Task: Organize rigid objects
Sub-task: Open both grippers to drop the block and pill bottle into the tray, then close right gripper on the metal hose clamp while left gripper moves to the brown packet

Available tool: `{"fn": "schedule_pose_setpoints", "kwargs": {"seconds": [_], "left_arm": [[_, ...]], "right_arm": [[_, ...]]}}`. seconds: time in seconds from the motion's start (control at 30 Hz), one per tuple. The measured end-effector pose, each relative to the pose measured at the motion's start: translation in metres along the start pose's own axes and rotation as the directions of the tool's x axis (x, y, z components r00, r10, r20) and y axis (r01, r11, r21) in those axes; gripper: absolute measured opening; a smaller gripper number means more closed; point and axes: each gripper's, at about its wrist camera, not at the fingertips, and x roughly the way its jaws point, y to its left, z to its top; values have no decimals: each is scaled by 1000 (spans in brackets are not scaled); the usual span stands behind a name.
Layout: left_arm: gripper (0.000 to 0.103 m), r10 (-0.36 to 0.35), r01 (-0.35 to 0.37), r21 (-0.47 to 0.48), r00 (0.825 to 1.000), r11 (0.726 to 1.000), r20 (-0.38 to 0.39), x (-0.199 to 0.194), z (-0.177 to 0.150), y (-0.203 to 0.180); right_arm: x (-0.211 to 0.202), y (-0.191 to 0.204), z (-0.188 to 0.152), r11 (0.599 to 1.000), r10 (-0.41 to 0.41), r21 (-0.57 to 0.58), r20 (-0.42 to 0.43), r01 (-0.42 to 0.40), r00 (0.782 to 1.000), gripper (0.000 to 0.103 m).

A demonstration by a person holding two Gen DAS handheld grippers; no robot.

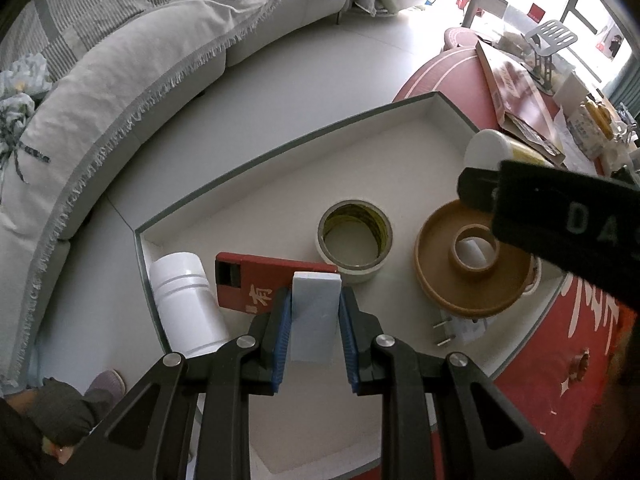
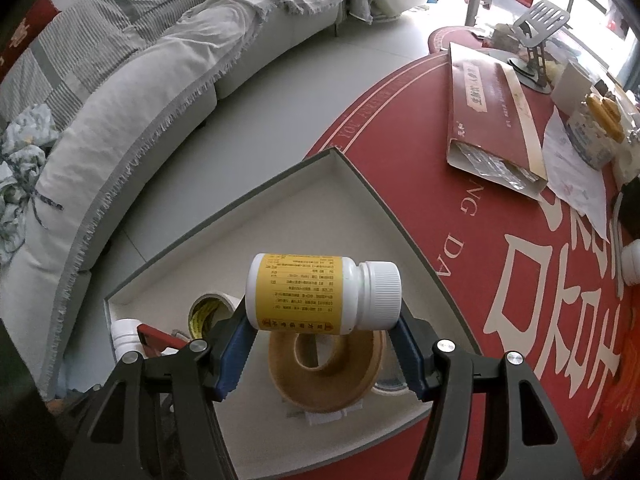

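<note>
My left gripper is shut on a pale grey block, held upright low over the white tray. In the tray lie a white bottle, a red box, a cream tape roll, a brown tape roll and a white plug. My right gripper is shut end to end on a white bottle with a yellow label, held sideways above the brown tape roll. In the left wrist view this gripper's black body hangs over the tray's right side.
The tray sits on a round red table near its edge. Farther back on the table are a dark red flat box, a metal stand, papers and a white jar. A grey sofa curves behind.
</note>
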Motion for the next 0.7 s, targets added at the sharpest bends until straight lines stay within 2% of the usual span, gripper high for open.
{"fn": "schedule_pose_setpoints", "kwargs": {"seconds": [0.03,0.1,0.13,0.17,0.2,0.23,0.3,0.37,0.47,0.7], "left_arm": [[27,3,-3,6,1000,1000,2,0,0,-1],[51,-8,8,26,1000,1000,4,1,0,-4],[79,-15,16,28,1000,999,-1,3,-1,-4],[87,-25,25,26,1000,999,-2,4,-2,-3],[87,-38,38,22,999,999,3,4,-3,-3],[87,-53,53,17,999,998,0,4,-4,-1],[88,-58,59,21,998,998,-8,3,-6,0],[88,-38,38,29,999,999,0,0,-8,0],[88,-45,45,22,999,999,19,-9,-11,2],[89,-132,132,38,991,991,-8,-24,-27,1]], "right_arm": [[2,0,1,1000,-2,-2,-3,2,1000,65],[6,2,2,1000,2,-14,-8,-2,1000,65],[7,3,2,1000,7,-25,-12,-7,1000,67],[9,5,3,999,8,-42,-21,-9,1000,74],[9,6,2,999,-5,-54,-16,4,1000,94],[5,6,1,998,-21,-59,14,21,1000,102],[-2,2,-3,998,-28,-55,48,30,998,102],[-6,-6,-7,999,-27,-28,38,28,999,102],[-13,-24,-17,999,-16,43,38,14,999,102],[-47,-64,-69,983,-60,175,56,49,997,102]]}}
